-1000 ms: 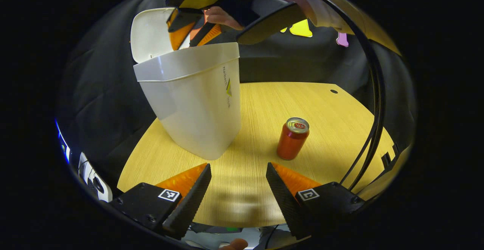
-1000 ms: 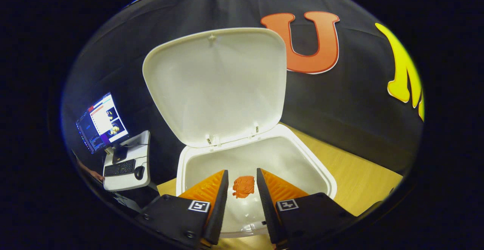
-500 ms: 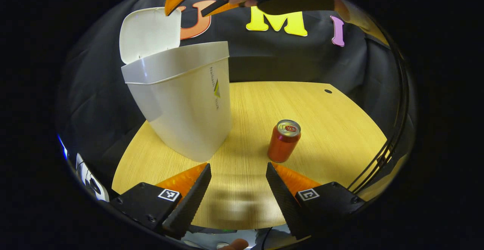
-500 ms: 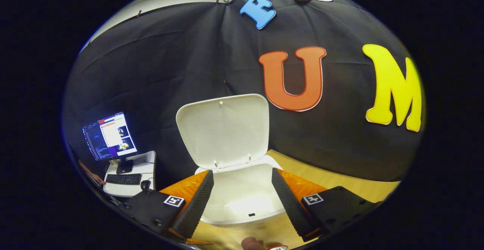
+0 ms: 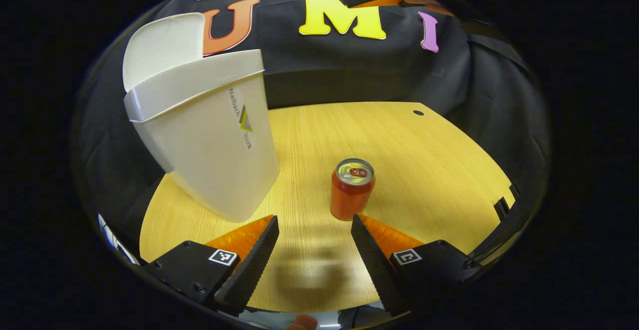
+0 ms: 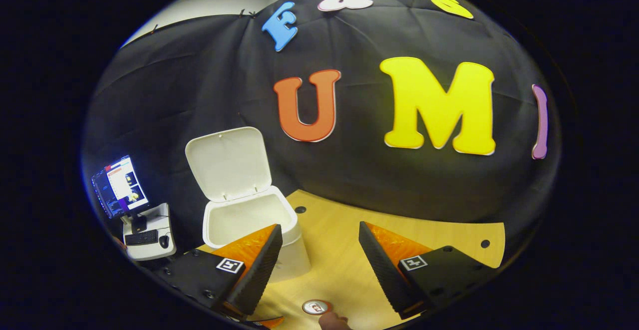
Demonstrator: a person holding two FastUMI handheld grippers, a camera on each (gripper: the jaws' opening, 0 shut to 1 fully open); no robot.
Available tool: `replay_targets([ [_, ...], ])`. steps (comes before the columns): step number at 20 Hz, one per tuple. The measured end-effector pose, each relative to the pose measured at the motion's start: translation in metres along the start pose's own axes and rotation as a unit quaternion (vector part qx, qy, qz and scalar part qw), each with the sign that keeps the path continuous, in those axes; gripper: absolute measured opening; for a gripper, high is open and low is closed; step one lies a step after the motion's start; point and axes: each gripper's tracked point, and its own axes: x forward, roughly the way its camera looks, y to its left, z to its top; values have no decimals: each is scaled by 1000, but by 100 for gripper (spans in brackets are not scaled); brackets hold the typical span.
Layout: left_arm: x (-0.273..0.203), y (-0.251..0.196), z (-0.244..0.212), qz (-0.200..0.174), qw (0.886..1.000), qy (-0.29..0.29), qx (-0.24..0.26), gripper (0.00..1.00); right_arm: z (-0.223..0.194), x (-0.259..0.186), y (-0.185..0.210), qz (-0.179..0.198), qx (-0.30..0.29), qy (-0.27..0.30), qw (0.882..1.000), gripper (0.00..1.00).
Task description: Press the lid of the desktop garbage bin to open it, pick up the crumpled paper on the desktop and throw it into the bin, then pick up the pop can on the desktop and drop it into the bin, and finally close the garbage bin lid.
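Both tongs, left tongs (image 5: 313, 237) and right tongs (image 6: 319, 247), stand apart and empty. The upright pop can (image 5: 352, 188) may tip over if the near finger knocks it, rolling off the table (image 5: 399, 140) before reaching the open bin (image 5: 204, 135).

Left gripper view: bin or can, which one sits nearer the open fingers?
The pop can: it stands upright just beyond the left gripper, by one fingertip. The white bin, lid up, sits farther off to one side.

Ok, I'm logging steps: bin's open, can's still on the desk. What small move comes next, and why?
Probably ease the left gripper forward so its open fingers straddle the pop can, which stands upright just ahead of the right-hand finger, beside the bin with its lid up.
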Motion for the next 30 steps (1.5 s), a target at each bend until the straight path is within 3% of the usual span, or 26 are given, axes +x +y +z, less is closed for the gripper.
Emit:
replay_targets([
  [7,36,-32,3,-14,1000,4,16,97,-87,-76,-112,-123,1,55,991,97],
  [10,56,-41,4,-21,1000,5,9,97,-106,-99,-133,-145,12,77,986,94],
  [11,62,-42,4,-21,1000,5,5,97,-110,-105,-141,-154,9,82,985,98],
  [18,108,-42,2,-25,999,17,-12,97,-130,-116,-159,-171,18,111,979,94],
  [21,121,-40,0,-25,999,23,-18,97,-139,-113,-160,-169,23,126,977,98],
  [22,122,-40,-2,-21,999,28,-24,97,-142,-110,-161,-168,26,129,977,94],
  [25,124,-39,-5,-17,999,31,-33,88,-152,-108,-162,-169,37,138,975,97],
  [30,102,-39,-10,-5,998,51,-42,86,-171,-102,-163,-158,34,151,975,98],
])
